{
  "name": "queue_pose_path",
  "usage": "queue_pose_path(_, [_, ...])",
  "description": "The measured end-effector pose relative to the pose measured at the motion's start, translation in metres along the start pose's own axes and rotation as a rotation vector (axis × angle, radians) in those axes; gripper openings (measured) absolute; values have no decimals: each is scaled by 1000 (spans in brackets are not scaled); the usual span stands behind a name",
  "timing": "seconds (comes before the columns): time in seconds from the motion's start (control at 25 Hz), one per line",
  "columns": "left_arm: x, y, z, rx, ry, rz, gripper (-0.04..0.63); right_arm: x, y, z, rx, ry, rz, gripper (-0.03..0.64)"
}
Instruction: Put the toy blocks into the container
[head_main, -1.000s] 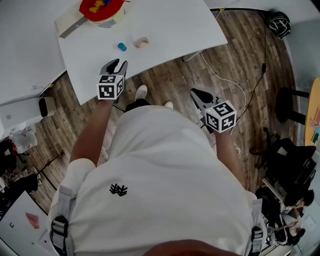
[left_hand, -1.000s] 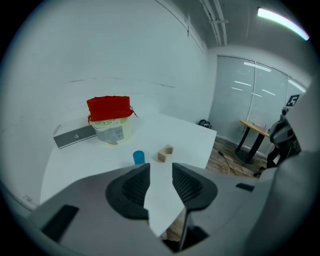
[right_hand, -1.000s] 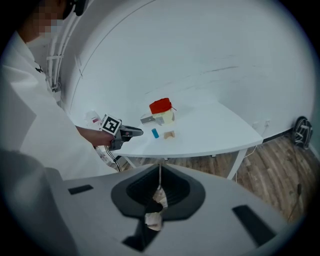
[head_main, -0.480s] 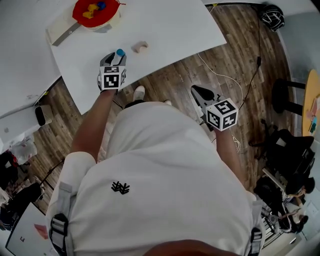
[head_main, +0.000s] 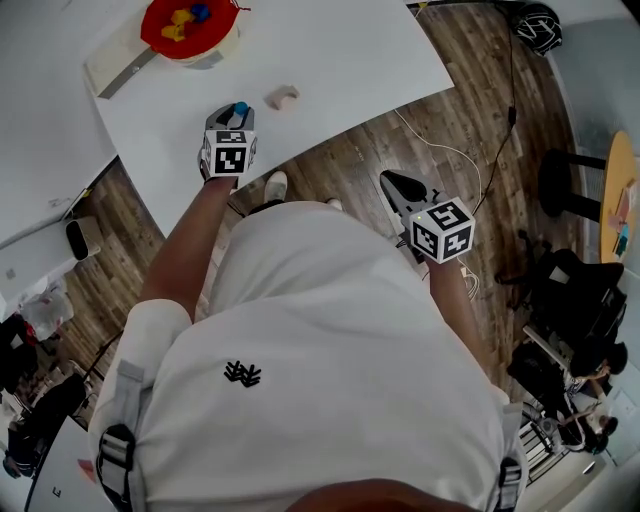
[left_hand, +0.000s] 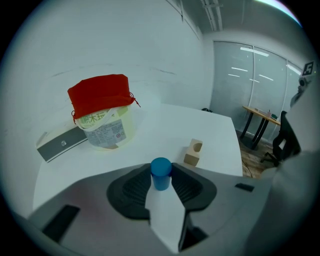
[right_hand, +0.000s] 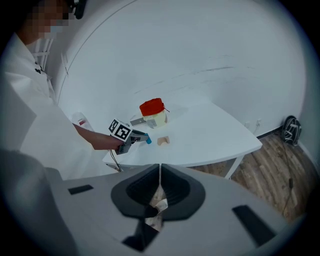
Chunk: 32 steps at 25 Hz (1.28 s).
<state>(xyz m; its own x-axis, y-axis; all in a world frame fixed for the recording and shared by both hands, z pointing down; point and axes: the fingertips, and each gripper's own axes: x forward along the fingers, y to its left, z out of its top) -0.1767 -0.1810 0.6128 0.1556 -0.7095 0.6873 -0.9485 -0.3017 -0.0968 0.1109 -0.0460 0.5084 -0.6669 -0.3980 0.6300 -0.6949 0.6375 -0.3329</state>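
Fingers (left_hand: 132, 190) of the outstretched left gripper (head_main: 238, 112), just closed, are clamped on the blue block (left_hand: 161, 170); right gripper (right_hand: 159, 177) is angled downward, jaws together.

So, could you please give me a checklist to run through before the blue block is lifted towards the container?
1. Blue block between the left tongs: ok. The jaws have just been closing and the pads look pressed on both its sides.
2. Blue block upright on the table: ok.
3. Container open at the top: ok in the head view, with blocks already inside.
4. Way across the table to the container: ok, nothing stands between.
5. Wooden block apart from the left tongs: ok.
6. Right tongs out of the way: ok, shut and back from the table.
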Motion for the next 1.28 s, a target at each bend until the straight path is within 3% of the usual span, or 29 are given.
queue_pose_path(0.36, [-15,2,7,8,-14,-55,129,13,12,6,0,1,4,12])
queue_pose_path(0.64, [-48,8,40,46,-60,-143,130,28,20,17,-5,-13,11,12])
queue_pose_path(0.88, [-81,30,86,81,-124,-186,129,40,27,21,7,-25,12,12])
queue_pose_path(1.28, [-110,95,181,157,-246,-159,130,47,36,21,44,-48,-8,12])
